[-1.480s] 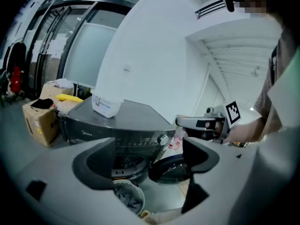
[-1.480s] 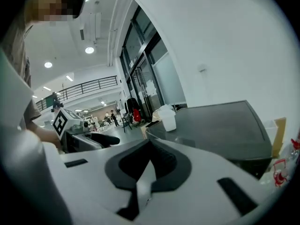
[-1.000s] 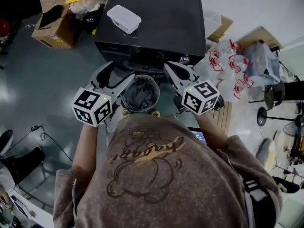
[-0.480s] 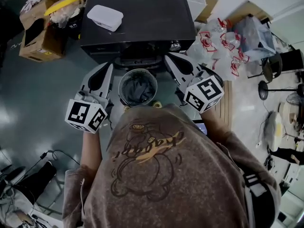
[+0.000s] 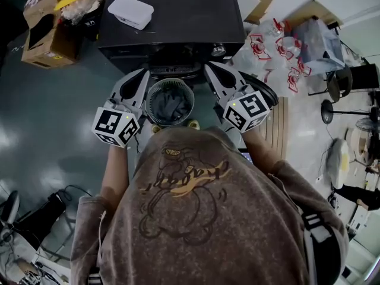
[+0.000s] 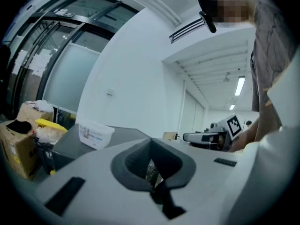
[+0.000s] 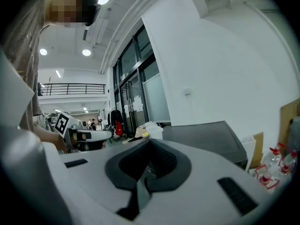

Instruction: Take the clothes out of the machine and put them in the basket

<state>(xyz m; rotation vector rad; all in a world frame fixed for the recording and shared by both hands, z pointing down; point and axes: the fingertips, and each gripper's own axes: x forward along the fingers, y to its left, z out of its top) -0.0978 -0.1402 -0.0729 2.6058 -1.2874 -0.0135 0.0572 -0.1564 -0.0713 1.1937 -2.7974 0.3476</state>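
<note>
A round grey basket [image 5: 149, 97] stands on the floor in front of the black machine [image 5: 172, 16], with dark grey clothes [image 5: 172, 105] inside it. My left gripper [image 5: 141, 78] hovers at the basket's left rim, its jaws pressed together with nothing between them [image 6: 151, 142]. On the other side, at the right rim, my right gripper [image 5: 210, 71] also has its jaws together and empty [image 7: 150, 143]. Both point level toward the machine. The machine's opening is hidden below its front edge.
A white plastic box [image 5: 130, 12] lies on the machine's top. Cardboard boxes [image 5: 44, 31] with clutter stand at the far left. Clear bags with red print [image 5: 279, 46] pile up to the right of the machine. The person's brown shirt fills the lower view.
The left gripper's jaws, spread a second ago, have come together. Both grippers sank a little beside the basket.
</note>
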